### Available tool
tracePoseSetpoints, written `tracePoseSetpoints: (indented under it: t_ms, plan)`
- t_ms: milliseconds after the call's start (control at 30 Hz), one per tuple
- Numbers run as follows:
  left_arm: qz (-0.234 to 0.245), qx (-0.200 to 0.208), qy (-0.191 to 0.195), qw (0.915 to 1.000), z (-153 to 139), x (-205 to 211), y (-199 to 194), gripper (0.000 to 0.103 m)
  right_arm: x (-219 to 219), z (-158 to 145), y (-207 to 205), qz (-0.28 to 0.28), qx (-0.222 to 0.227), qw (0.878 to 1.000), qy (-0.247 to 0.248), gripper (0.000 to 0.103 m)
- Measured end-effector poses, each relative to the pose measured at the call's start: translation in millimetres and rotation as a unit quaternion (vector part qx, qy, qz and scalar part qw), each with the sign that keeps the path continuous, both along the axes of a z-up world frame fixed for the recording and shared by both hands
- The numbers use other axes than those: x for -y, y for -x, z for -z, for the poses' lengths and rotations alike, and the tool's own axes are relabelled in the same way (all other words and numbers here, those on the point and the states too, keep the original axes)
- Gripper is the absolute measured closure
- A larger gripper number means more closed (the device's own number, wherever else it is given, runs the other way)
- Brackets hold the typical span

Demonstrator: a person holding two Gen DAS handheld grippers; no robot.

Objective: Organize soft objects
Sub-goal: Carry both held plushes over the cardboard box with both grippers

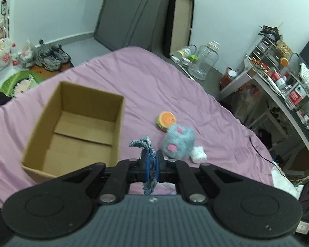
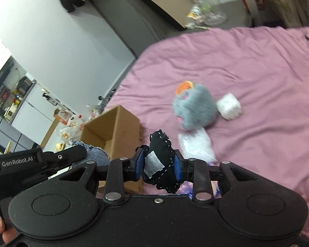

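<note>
Knitted blue cloth (image 1: 149, 158) clamped in left claw (image 1: 151, 162); right claw (image 2: 159, 164) grips stitched black fabric (image 2: 160, 160).

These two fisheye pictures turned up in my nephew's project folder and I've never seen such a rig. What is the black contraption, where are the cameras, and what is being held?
No robot here: a person holds a two-finger gripper in each hand, and a camera on each looks forward along its fingers. The left wrist view shows the left gripper shut on a blue knitted piece, beside an open cardboard box on a bed with a purple sheet. The right wrist view shows the right gripper shut on a black cloth piece with white stitching. Loose on the sheet lie a fuzzy grey-blue plush, a burger-like toy, a white block and a clear plastic bag.
</note>
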State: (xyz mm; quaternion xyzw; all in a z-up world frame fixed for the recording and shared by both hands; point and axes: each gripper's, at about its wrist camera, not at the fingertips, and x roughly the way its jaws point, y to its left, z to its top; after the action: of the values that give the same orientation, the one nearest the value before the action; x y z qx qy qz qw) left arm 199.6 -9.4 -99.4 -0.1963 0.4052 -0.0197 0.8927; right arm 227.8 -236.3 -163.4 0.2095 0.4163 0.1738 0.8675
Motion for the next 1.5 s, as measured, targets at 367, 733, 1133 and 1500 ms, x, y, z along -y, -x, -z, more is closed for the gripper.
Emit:
tracePoseSetpoints:
  t_ms: [367, 733, 1133, 1500]
  plan:
    - [-0.022, 0.019, -0.014, 0.9995, -9.6, -36.5, -1.1, 0.097, -30.0, -10.2, -7.4, -0.045, 0.037, 0.998, -0.018, 0.073]
    - [-0.040, 0.017, -0.031, 0.9986, 0.0, -65.0, -13.9, 0.097, -83.7, -15.1, -25.3, -0.088, 0.057, 0.994, 0.001, 0.073]
    - [-0.050, 0.002, -0.035, 0.9982, 22.6, -97.5, -47.3, 0.097, -128.8, -4.4, -53.0, -0.105, 0.068, 0.992, -0.006, 0.073]
    - [-0.046, -0.034, -0.042, 0.9975, 51.5, -114.7, -89.1, 0.096, -149.0, 15.2, -78.4, -0.100, 0.038, 0.994, -0.008, 0.073]
